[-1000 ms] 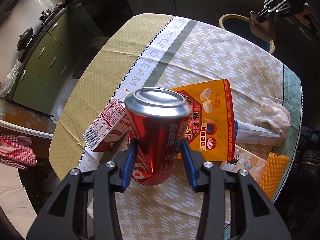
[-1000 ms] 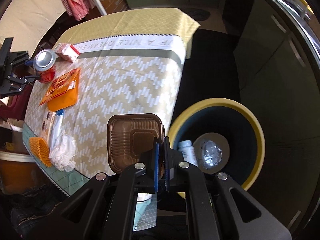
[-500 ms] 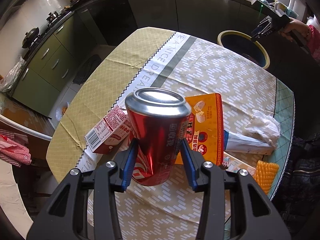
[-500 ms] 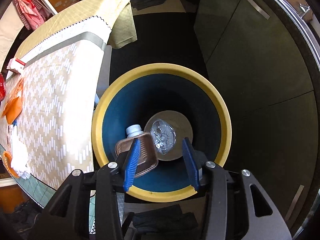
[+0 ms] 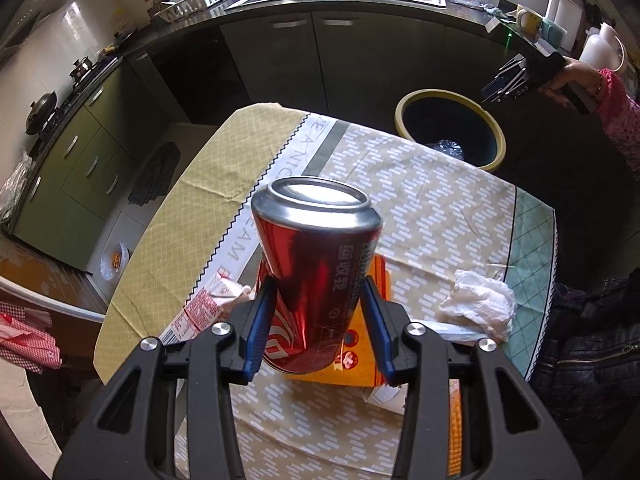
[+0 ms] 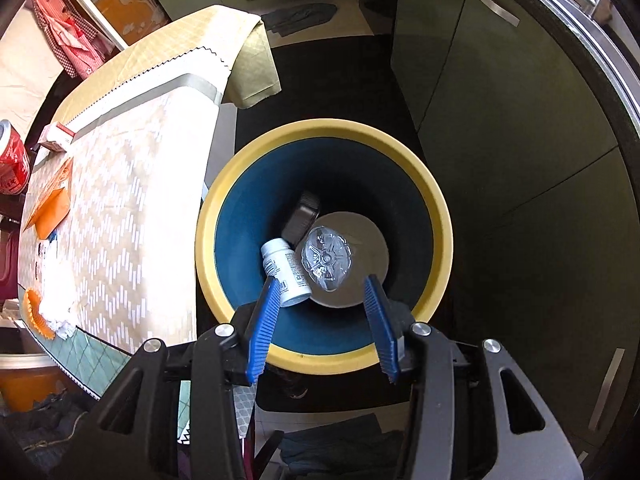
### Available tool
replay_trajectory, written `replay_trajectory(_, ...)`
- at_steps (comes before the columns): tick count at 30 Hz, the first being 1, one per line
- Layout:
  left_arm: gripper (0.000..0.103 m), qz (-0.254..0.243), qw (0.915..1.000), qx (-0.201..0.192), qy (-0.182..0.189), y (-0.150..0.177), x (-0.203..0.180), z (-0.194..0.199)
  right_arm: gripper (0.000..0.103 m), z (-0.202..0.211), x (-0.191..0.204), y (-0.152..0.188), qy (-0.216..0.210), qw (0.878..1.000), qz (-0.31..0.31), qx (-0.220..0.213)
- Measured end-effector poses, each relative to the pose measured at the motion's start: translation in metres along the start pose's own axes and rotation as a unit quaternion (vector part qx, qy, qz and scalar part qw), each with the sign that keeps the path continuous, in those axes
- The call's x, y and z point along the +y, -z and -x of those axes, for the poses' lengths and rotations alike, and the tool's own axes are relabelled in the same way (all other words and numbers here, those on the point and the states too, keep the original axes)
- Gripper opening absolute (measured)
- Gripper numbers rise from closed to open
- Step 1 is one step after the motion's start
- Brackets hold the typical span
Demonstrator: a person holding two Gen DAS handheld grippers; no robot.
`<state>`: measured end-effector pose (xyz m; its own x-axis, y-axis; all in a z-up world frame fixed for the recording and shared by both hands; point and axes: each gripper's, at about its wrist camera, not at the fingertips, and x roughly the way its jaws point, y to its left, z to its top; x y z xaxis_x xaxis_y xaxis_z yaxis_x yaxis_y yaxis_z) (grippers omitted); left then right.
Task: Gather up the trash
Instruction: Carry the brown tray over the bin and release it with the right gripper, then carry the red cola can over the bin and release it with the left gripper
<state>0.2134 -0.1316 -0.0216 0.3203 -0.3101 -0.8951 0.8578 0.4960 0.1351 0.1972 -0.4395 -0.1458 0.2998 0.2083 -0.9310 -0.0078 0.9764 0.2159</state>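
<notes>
While the left gripper clamps one red can between its blue pads above the table, the right gripper hangs over the bin, jaws apart, nothing betw. them. Inside the bin: 1 brown tray, 1 white bottle, 1 clear bottle. Kitchen cabinets beyond the bin.

1. Both views are sharp, with no motion blur.
2. Strong fisheye distortion bends the cabinets and leaves dark corners.
3. Hard daylight falls on the tablecloth, washing its pale pattern nearly white in the right wrist view.
4. Glare sits on the can top.
5. The bin interior and the floor lie in deep shadow.
</notes>
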Motion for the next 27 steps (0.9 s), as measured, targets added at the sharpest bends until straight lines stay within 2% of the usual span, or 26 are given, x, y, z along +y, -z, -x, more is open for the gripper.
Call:
replay_trajectory(8,0.042,-0.061,0.9974,-0.017,0.035,-0.073,-0.047,0.000,0.045,0.010,-0.018,0.024,-0.019,1.000,-0.006,-0.019)
replay_trajectory(13,0.042,-0.116,0.9907,-0.022,0.068,-0.131,-0.095,-0.018,0.045,0.025,-0.034,0.047,-0.026,0.999,-0.016,-0.035)
replay_trajectory(19,0.042,-0.180,0.9778,-0.012,0.106,-0.201,-0.168,-0.078,0.045,0.045,-0.058,0.088,-0.027,0.998,-0.036,-0.049)
replay_trajectory(23,0.042,-0.205,0.9713,0.007,0.120,-0.233,-0.207,-0.130,0.045,0.054,-0.071,0.115,-0.029,0.997,-0.050,-0.053)
replay_trajectory(27,0.042,-0.204,0.9722,0.031,0.110,-0.252,-0.228,-0.174,0.045,0.061,-0.081,0.137,-0.031,0.996,-0.062,-0.054)
